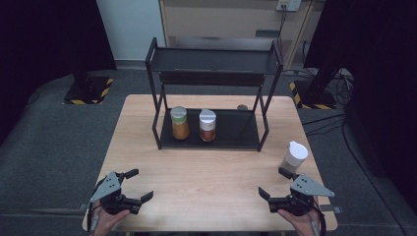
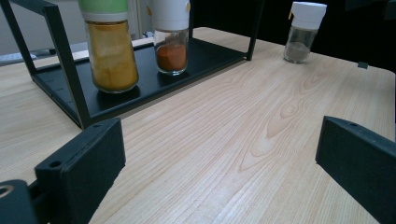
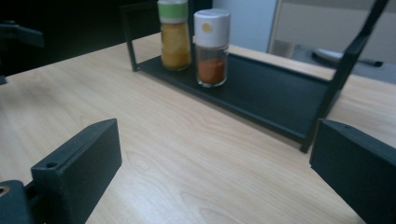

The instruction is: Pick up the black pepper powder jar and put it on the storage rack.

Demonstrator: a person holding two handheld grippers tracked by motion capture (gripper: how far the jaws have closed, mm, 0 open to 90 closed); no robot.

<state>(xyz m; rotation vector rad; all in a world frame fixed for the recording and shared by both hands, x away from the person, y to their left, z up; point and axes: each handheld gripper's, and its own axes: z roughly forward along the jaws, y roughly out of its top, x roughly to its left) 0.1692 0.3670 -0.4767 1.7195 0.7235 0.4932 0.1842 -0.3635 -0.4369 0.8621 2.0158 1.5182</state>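
Wooden tabletop (image 1: 211, 177) with a black two-tier rack (image 1: 214, 61) at its far middle. On the rack's lower shelf, left half: a green-lidded jar of yellow powder (image 1: 179, 123), and just beside it, not touching, a white-capped jar of red-orange powder (image 1: 207, 125).

A third shaker, a white-capped jar of grey powder (image 1: 294, 156), stands upright on the bare tabletop outside the rack, near the right edge.

Right gripper (image 1: 276, 183) is at the near right corner, jaws wide apart, nothing between them; the grey jar is close beyond it, apart.

Left gripper (image 1: 139, 185) is at the near left corner, jaws likewise spread and empty, well apart from all jars.
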